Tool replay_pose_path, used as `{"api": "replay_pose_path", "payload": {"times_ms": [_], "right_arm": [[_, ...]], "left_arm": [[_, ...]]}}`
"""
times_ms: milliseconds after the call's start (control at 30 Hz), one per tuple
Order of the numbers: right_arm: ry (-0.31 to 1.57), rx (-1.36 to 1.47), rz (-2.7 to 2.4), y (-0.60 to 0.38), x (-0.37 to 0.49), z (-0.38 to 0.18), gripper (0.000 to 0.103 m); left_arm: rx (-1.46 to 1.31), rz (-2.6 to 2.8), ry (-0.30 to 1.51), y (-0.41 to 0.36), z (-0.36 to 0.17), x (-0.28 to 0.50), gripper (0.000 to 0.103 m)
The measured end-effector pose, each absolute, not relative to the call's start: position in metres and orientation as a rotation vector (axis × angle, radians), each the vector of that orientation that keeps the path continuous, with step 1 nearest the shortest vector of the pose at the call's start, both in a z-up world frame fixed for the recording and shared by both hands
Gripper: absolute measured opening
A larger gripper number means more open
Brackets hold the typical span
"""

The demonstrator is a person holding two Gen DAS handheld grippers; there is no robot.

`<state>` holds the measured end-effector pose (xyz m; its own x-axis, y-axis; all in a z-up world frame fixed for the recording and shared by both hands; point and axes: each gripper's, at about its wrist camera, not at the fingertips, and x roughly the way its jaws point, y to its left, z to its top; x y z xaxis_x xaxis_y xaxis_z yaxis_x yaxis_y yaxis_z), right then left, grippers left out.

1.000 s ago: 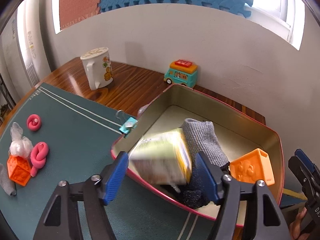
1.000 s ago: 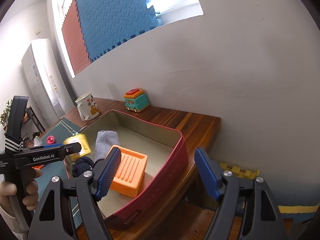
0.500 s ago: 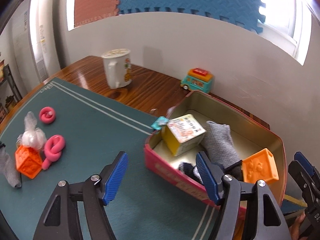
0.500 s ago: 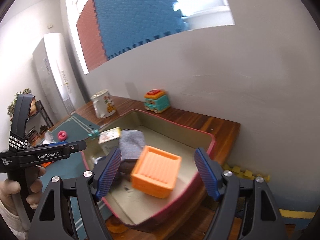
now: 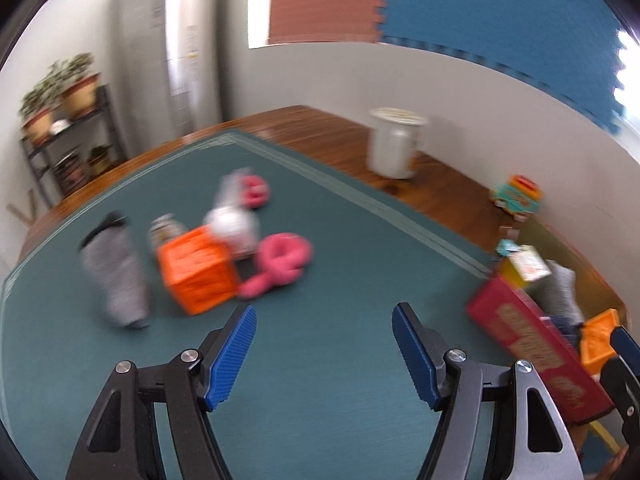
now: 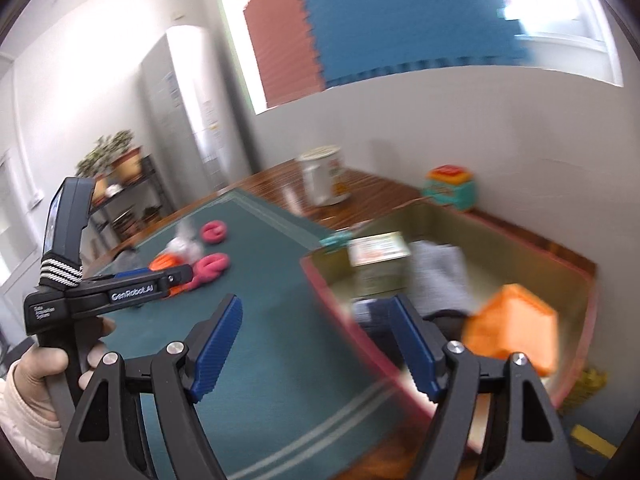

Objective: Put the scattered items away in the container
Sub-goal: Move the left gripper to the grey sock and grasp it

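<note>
The red tin container (image 5: 532,344) (image 6: 332,304) sits at the mat's right edge and holds a yellow box (image 6: 376,256), a grey sock (image 6: 436,272) and an orange cube (image 6: 516,328). On the green mat lie an orange cube (image 5: 196,272), a grey sock (image 5: 116,276), a pink coil (image 5: 280,260), a second pink coil (image 5: 254,194) and a clear wrapped bundle (image 5: 232,220). My left gripper (image 5: 324,348) is open and empty, above the mat short of the orange cube. My right gripper (image 6: 316,344) is open and empty over the container's left rim.
A white mug (image 5: 394,144) and a teal toy bus (image 5: 518,198) stand on the wooden table near the wall. A teal binder clip (image 6: 336,240) lies by the container's far left corner. A shelf with plants (image 5: 60,120) stands beyond the table's left end.
The left gripper let the yellow box drop into the container and swung left towards the scattered items. The right gripper also turned left, over the container's rim. Both views are motion-blurred.
</note>
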<state>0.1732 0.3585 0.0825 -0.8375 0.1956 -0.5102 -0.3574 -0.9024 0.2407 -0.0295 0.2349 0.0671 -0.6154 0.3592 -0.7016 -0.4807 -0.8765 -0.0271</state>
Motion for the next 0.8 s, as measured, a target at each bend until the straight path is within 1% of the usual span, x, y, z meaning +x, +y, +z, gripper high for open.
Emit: {"api": "replay_pose_path", "payload": {"times_ms": [133, 267, 367, 600, 800], "right_arm": [[0.441, -0.810, 2.781, 0.330, 0.142, 0.068, 0.079], [0.411, -0.906, 2.819, 0.310, 0.114, 0.056, 0.079], [0.444, -0.975, 2.824, 0.303, 0.090, 0.046, 0.079], [0.494, -0.991, 2.806, 0.303, 0.067, 0.034, 0.079], [0.475, -1.001, 2.798, 0.302, 0.064, 0.030, 0.079]], "left_arm": [[-1.062, 2.560, 0.214, 0.191, 0.057, -0.045, 0.072], [-1.121, 2.658, 0.119, 0.146, 0.052, -0.066, 0.072], [-1.137, 2.720, 0.068, 0.123, 0.050, -0.079, 0.072], [-1.140, 2.770, 0.062, 0.108, 0.047, -0.108, 0.072], [-1.183, 2.741, 0.031, 0.115, 0.037, -0.135, 0.072]]}}
